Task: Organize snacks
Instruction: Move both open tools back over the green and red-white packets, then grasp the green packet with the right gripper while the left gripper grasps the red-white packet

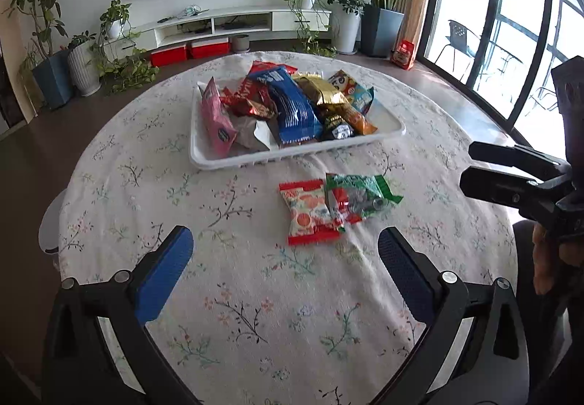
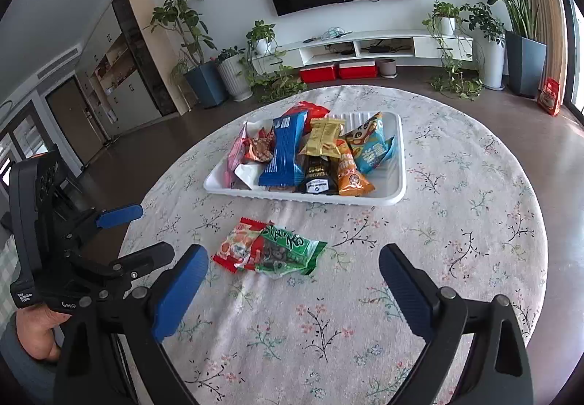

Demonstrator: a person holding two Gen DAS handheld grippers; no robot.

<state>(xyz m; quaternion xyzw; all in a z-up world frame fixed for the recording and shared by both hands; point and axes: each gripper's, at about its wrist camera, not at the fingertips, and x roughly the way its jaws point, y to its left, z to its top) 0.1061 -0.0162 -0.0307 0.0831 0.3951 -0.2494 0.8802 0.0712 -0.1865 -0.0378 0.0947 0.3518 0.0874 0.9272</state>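
A white tray (image 1: pixel 255 158) (image 2: pixel 398 164) on the round floral table holds several snack packs, among them a long blue one (image 1: pixel 295 105) (image 2: pixel 286 149) and a gold one (image 1: pixel 321 87) (image 2: pixel 325 137). Two packs lie on the cloth in front of the tray: a red and white one (image 1: pixel 306 213) (image 2: pixel 235 244) and a green one (image 1: pixel 361 195) (image 2: pixel 292 250) overlapping it. My left gripper (image 1: pixel 284 253) is open and empty, just short of these two packs. My right gripper (image 2: pixel 294 272) is open and empty, close to the green pack.
The table's floral cloth (image 1: pixel 255 313) (image 2: pixel 456 240) spreads around the tray. The right gripper shows at the right edge of the left wrist view (image 1: pixel 511 171); the left gripper shows at the left of the right wrist view (image 2: pixel 109 233). Plants, a TV stand and windows stand beyond the table.
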